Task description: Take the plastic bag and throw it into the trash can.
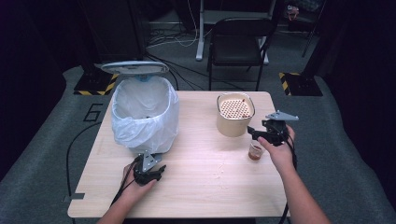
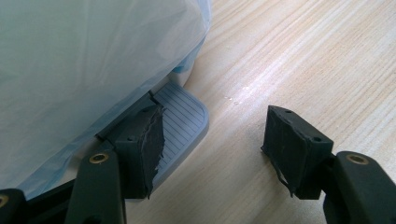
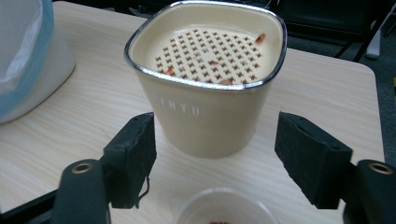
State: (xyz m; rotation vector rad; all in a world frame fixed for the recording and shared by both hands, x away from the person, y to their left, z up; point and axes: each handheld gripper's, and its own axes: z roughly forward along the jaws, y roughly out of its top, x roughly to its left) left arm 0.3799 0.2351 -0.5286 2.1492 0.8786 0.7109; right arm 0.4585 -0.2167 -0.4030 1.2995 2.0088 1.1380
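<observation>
- Meanwhile, at a pale wooden worktop [image 1: 196, 154], a person works with a two-jaw tool in each hand.
- Right tool [image 1: 267, 134] hangs above a small clear cup [image 1: 255, 150], which stands on the worktop just in front of a cream strainer pot [image 1: 235, 114]. Seen from the right gripper view, the cup's rim [image 3: 224, 207] sits low between the jaws, with the pot [image 3: 208, 79] upright beyond them.
- Its jaws stand apart with nothing gripped; the pads touch neither cup nor pot.
- Orange-brown residue lies in the cup's bottom, and a few similar bits sit on the pot's perforated insert.
- Left tool [image 1: 148, 173] rests low at the near-left of the worktop, just in front of a pedal bin [image 1: 144, 109] lined with a white bag, its lid raised.
- Left gripper view: one jaw lies on the bin's ribbed grey pedal [image 2: 180, 126], the other over bare wood. The jaws are apart, gripping nothing.
</observation>
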